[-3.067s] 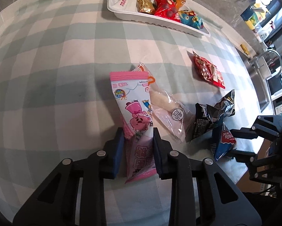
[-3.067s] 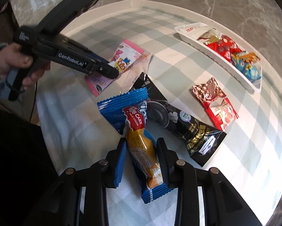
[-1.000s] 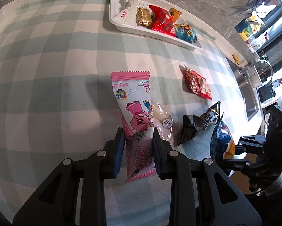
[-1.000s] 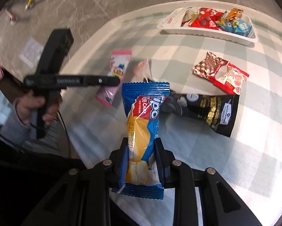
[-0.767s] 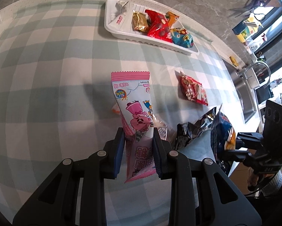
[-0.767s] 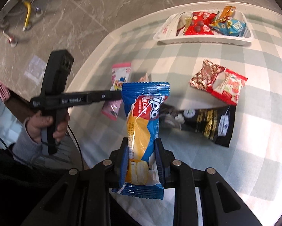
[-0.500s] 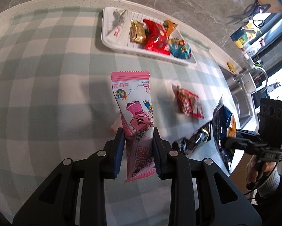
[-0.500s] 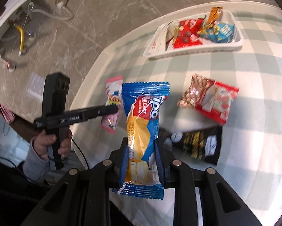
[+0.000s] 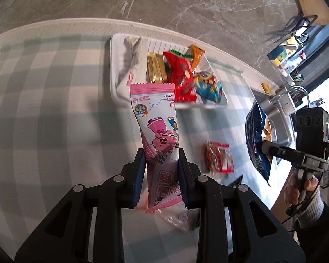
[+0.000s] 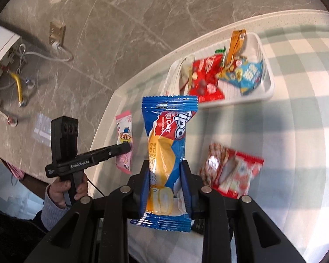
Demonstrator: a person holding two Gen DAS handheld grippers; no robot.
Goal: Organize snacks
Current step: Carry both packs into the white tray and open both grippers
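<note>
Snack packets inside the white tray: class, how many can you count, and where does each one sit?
5 in the white tray: a white packet at its left end, then gold, red, orange behind it, and blue at the right end. More may lie hidden underneath.

A pink cartoon-printed snack packet [image 9: 157, 135] is held above the green-and-white checked tablecloth [image 9: 54, 109], before a white rectangular plastic tray [image 9: 116, 70] in which several wrapped snacks are piled. To its right a red crinkled snack bag [image 9: 219, 160] lies on the cloth. Further right, a blue roll-cake packet [image 9: 257, 144] is held aloft.
</note>
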